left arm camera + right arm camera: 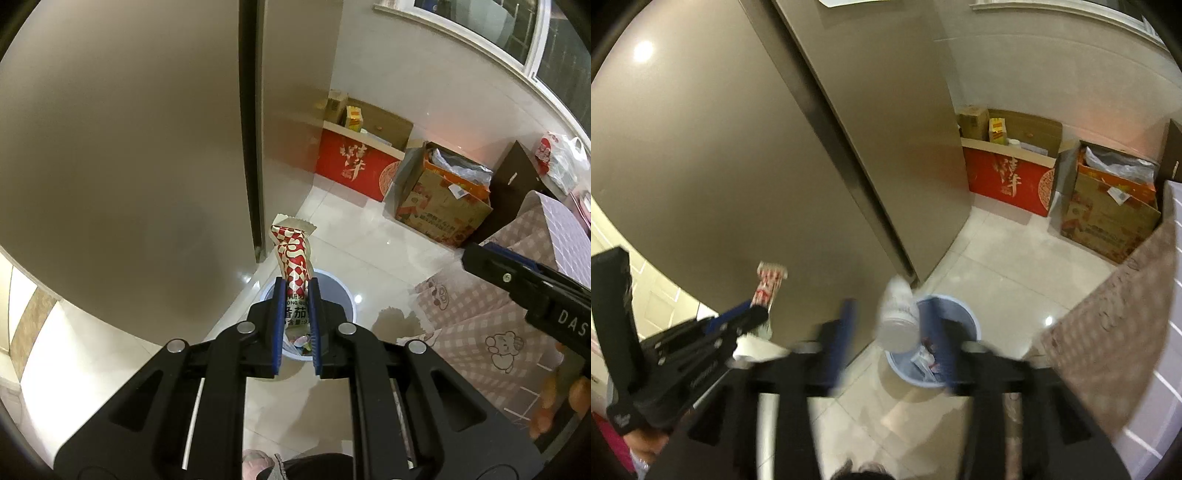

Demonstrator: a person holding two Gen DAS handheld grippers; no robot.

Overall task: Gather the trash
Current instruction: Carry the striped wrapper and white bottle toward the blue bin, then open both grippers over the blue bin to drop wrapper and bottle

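Note:
My left gripper (297, 284) is shut on a red-and-white snack wrapper (293, 254), which stands up out of the blue pads. It hangs over a pale blue trash bin (347, 295) on the floor, with wrappers inside. In the right wrist view my right gripper (890, 308) is open above the same bin (971, 325). A blurred white bottle (897, 321) is between its pads, close to the right one and apart from the left one. The left gripper (753, 314) with the wrapper (768, 284) shows at left. The right gripper's tip (480, 258) enters the left wrist view from the right.
A tall brown cabinet (129, 166) stands right behind the bin. A red box (354, 166) and a printed cardboard box (443, 206) sit against the far wall. A table with a pink checked cloth (498, 314) is at the right. The floor is pale tile (369, 258).

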